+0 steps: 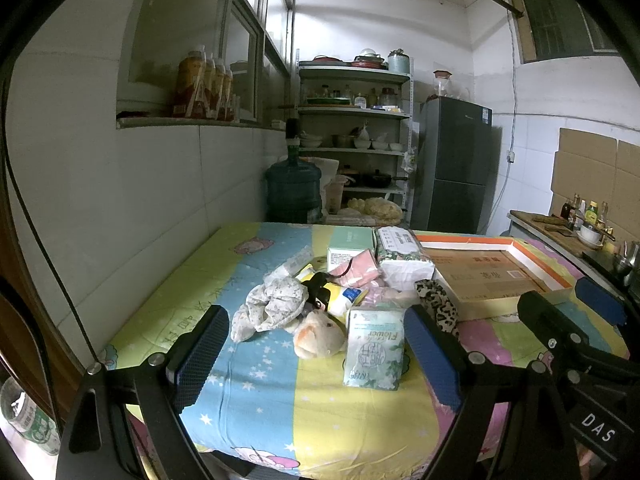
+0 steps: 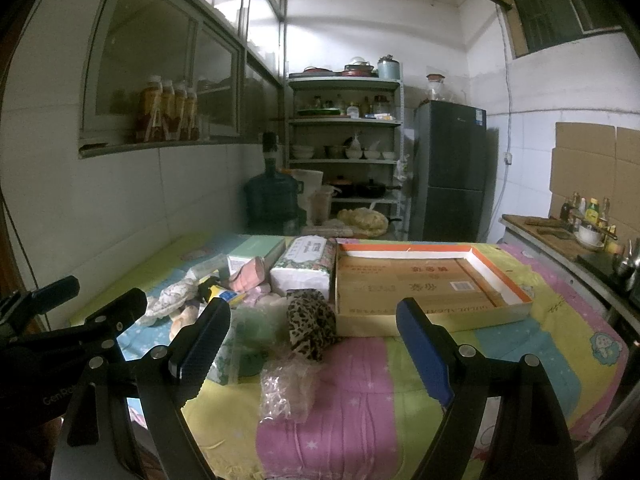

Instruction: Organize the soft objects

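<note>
Both tools hang spread and empty over the quilt-covered worktop (image 2: 360, 392): the left tool (image 1: 316, 356) faces the heap of soft things, with the tissue pack (image 1: 374, 346) standing nearest, and the right tool (image 2: 314, 352) faces the leopard-print cloth (image 2: 310, 320) beside the empty cardboard tray (image 2: 432, 280). A good first move is probably to pinch the cloth's bunched middle and lift it clear before swinging to the tray. Only the right view shows the crumpled clear plastic (image 2: 284, 392); the left view shows the plush toy (image 1: 320, 332) more clearly.
</note>
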Available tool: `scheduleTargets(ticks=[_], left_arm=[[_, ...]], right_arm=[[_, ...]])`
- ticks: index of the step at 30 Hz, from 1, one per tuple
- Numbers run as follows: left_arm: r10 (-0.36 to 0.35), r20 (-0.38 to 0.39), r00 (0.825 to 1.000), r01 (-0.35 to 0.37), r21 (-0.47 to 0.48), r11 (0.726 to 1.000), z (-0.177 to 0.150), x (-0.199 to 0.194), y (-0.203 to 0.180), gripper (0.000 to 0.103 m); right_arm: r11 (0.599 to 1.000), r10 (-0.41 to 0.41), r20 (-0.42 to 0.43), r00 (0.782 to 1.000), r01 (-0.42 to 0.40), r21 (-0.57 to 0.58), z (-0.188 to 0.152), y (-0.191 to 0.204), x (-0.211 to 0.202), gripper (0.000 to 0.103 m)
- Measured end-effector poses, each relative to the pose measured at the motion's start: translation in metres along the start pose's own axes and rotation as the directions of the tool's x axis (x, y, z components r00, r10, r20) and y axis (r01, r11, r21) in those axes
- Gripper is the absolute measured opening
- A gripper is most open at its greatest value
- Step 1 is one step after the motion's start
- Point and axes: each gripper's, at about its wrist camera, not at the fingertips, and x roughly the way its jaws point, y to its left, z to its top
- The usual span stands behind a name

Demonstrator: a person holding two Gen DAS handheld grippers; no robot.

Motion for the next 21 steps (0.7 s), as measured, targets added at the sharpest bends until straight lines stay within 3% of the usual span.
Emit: scheduleTargets(ticks=[21], left_arm=[[-0.001, 0.0, 1.0, 0.001, 0.001, 1.0, 0.0002, 0.0, -0.0011, 0.09]], right_arm=[[1.0, 0.001, 0.0, 1.0, -0.001, 0.002, -0.0013, -0.0002, 0.0003, 0.086]])
